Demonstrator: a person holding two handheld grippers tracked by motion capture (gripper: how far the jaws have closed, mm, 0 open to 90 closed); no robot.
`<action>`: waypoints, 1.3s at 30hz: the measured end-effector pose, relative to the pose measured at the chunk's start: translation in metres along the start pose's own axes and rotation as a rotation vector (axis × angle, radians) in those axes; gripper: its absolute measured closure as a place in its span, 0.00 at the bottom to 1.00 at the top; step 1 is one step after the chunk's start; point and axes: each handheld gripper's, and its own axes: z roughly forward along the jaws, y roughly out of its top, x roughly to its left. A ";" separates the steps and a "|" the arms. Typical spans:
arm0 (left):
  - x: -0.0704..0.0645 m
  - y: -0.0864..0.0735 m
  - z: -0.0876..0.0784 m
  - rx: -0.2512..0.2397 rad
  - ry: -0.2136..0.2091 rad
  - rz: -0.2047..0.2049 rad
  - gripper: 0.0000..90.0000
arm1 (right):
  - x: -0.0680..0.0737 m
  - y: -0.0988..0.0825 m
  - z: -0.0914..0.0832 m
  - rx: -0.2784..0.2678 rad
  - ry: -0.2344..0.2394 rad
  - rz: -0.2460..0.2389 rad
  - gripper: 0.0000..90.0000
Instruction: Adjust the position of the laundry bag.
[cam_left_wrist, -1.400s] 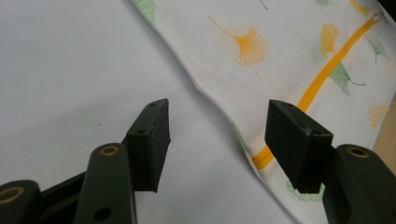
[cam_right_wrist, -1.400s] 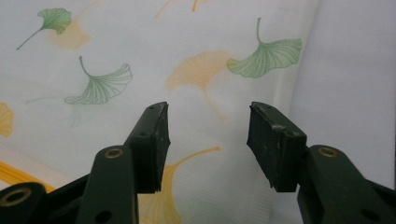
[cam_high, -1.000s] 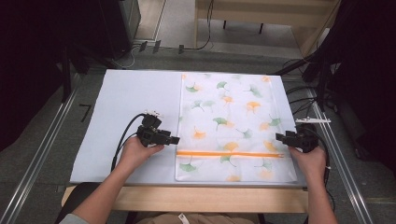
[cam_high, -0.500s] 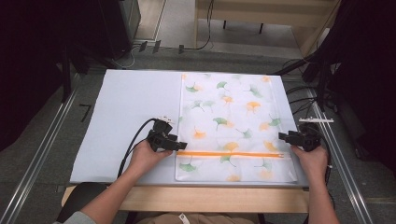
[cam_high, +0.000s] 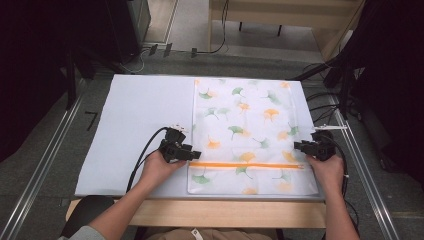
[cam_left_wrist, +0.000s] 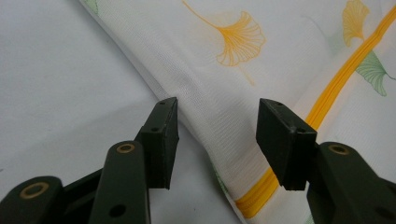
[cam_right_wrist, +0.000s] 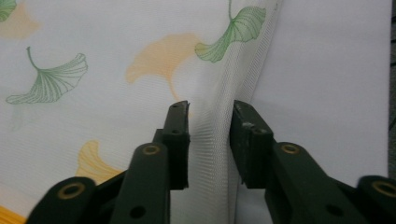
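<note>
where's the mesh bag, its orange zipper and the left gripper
mesh bag (cam_high: 250, 120), high view, on the leaf-printed cloth near its middle
orange zipper (cam_high: 245, 165), high view, halfway along the strip
left gripper (cam_left_wrist: 217, 135), left gripper view, midway between its fingertips, over the bag's raised edge

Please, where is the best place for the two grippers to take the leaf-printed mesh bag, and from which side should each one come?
Probably at its two long side edges, just above the orange zipper. The mesh bag lies flat, so only its edges give the jaws something to pinch. The left gripper comes from the left edge, the right gripper from the right; both have just been closing with the raised edge between the jaws, not yet pinched.
</note>
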 end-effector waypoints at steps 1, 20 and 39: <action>0.000 0.000 0.000 0.000 0.000 0.000 0.58 | 0.001 0.000 0.000 0.002 -0.001 0.004 0.81; 0.000 0.003 0.004 0.019 0.044 0.049 1.00 | 0.004 0.002 0.004 0.010 0.006 -0.008 1.00; 0.017 0.007 -0.018 0.029 -0.051 0.001 1.00 | 0.012 0.009 0.005 0.033 0.039 -0.001 1.00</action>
